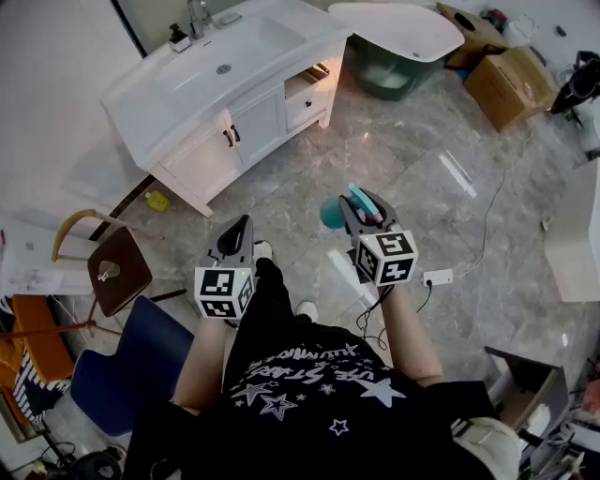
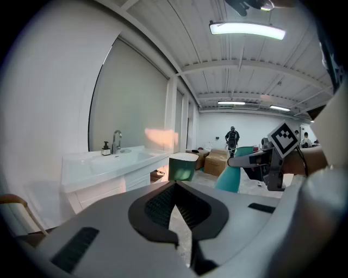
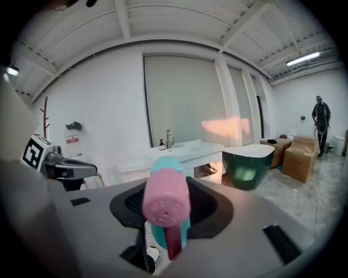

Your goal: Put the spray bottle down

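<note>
The right gripper (image 1: 364, 211) clamps the spray bottle (image 1: 330, 214) far from the sink cabinet (image 1: 234, 103), and the left gripper (image 1: 236, 234) is closed and empty; letting go here would likely drop it.

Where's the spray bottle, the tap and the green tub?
spray bottle (image 3: 166, 202), right gripper view, pink nozzle head.
tap (image 1: 198, 17), head view, its upright body.
green tub (image 1: 384, 71), head view, green side wall.

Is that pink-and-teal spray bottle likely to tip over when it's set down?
Possibly: the spray bottle has a bulky pink head, so it may be top-heavy. Its plastic looks hard and smooth: probably stiff, maybe slippery.
</note>
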### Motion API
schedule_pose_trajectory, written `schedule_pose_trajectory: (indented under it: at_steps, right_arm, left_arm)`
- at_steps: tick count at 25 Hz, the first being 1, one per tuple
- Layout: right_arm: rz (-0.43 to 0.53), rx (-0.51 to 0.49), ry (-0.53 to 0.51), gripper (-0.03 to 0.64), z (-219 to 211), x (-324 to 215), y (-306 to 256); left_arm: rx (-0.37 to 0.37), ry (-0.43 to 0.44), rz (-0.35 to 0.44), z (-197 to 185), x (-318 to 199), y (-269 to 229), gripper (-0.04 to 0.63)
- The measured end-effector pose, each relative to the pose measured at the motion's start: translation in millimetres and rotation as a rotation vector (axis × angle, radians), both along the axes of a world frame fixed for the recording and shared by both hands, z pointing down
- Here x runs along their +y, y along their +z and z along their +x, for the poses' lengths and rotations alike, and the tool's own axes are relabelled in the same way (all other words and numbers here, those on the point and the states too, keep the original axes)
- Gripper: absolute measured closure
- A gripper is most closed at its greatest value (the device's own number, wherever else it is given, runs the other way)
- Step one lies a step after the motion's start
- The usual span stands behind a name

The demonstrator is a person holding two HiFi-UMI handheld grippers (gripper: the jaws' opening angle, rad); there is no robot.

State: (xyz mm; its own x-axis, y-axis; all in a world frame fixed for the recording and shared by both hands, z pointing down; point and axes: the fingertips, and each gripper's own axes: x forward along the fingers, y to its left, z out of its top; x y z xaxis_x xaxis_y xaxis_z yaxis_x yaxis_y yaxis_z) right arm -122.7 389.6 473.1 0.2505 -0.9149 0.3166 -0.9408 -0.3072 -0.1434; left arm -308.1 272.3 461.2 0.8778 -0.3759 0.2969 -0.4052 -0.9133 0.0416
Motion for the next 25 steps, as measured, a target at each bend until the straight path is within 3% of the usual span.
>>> schedule_pose_trajectory:
  at_steps: [14,25]
  right_arm:
    - [0.001,0.031,-0.02,0.459,-8.1,8.3,-8.8]
    - [0.033,0.004,-0.008,0.459,19.1,-13.6,-7.8]
  left_arm:
    - [0.005,-0.018,0.015,-14.8,7.1,-4.5,0.58]
    - [0.001,-0.037,0.015,-3.4,-15.4,-2.2,0.58]
